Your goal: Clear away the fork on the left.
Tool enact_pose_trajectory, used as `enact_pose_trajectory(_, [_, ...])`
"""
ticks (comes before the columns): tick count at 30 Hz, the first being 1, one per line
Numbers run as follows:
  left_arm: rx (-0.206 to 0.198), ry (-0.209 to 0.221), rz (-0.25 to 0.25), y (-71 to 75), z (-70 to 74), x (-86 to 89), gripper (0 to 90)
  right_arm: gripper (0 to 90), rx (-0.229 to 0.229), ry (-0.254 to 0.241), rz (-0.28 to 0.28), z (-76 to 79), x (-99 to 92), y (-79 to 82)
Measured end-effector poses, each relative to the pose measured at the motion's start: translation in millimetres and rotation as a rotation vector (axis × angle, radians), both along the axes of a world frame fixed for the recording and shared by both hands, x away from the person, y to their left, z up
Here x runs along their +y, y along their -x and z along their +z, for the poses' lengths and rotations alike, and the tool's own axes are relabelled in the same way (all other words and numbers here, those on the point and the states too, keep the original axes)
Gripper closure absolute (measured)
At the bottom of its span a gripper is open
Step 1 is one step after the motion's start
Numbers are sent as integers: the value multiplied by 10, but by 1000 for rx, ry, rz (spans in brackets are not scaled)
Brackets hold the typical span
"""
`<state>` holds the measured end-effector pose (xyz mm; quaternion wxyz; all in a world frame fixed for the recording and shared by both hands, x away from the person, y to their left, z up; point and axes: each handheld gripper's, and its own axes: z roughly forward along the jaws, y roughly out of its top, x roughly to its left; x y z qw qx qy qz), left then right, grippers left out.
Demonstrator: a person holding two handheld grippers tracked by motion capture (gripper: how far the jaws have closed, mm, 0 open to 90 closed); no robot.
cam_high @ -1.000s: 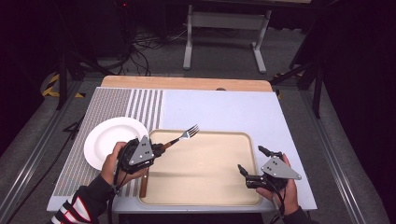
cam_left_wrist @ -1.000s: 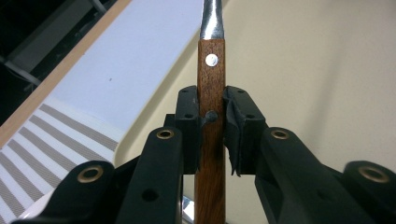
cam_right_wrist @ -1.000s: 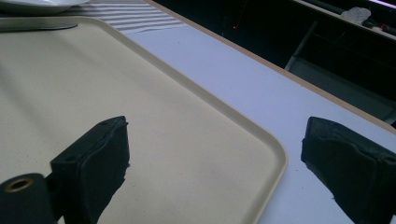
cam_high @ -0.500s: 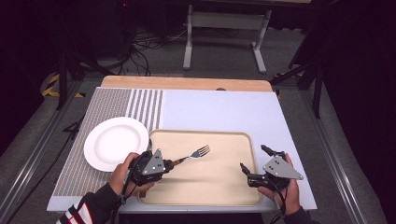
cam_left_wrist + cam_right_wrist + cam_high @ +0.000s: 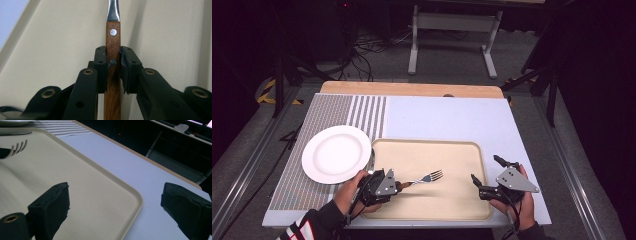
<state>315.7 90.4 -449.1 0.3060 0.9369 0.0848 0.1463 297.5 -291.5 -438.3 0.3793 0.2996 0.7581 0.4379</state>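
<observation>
The left gripper (image 5: 398, 186) sat at the lower left of the tray (image 5: 462, 150) in the high view, its fingers (image 5: 101, 65) clamped tight on the wooden handle of the fork (image 5: 428, 177). The fork pointed toward the right of the frame, tines over the middle of the beige tray. Over at the lower right, the right gripper (image 5: 488, 174) hovered by the tray's right edge, its fingers (image 5: 53, 202) spread wide with nothing between them. A white plate (image 5: 336, 153) lay at the left on the worktop (image 5: 447, 117), just beside the tray.
</observation>
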Motion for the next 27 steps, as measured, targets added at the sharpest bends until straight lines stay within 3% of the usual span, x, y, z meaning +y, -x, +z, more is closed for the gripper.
enact_pose_trajectory(10, [22, -47, -8, 69, -98, -62, 768, 98, -4, 14, 1, -10, 17, 9])
enact_pose_trajectory(24, [30, -17, -13, 156, -112, 3, 743, 101, -3, 15, 2, -27, 25, 11])
enact_pose_trajectory(27, [30, 6, -15, 169, -89, 24, 734, 101, -4, 11, -2, -25, 17, 11])
